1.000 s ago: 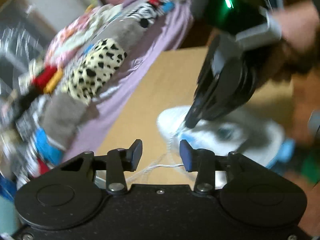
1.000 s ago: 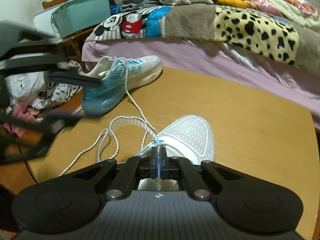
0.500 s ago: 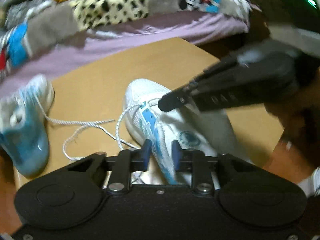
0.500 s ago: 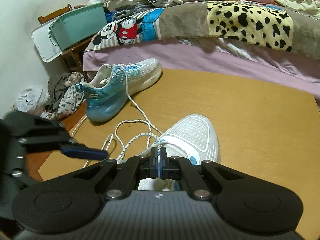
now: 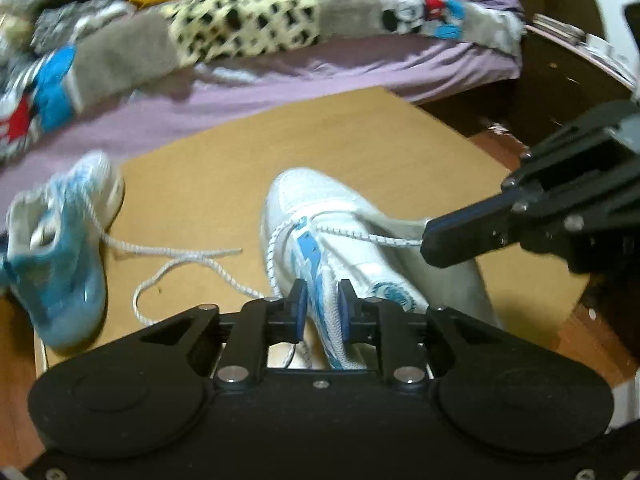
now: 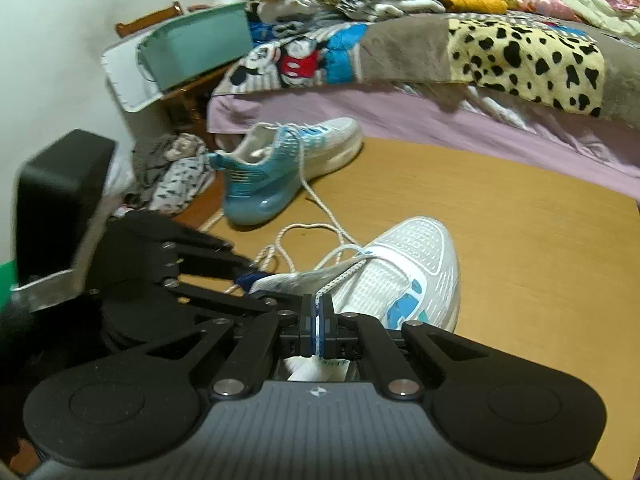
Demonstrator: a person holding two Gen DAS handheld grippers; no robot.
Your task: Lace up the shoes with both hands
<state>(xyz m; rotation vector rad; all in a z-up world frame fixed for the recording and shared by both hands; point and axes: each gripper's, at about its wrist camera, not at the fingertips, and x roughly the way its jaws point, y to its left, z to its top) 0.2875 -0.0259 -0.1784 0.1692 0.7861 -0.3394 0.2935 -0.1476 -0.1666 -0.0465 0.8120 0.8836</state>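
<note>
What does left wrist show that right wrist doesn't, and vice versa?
Only left wrist: the left gripper with its jaws, just closing, around the near shoe's side edge, and the lace running taut to the right gripper's tip.

Only right wrist: the right gripper with jaws shut on the lace, the teal bin, the clothes pile on the floor.

Both: both shoes, the far shoe, loose lace, the table, the bed.

A tan board [image 6: 520, 264] carries a white shoe [image 6: 404, 264] at centre, a blue shoe [image 6: 280, 168] upper left, loose laces [image 6: 304, 236] between.
</note>
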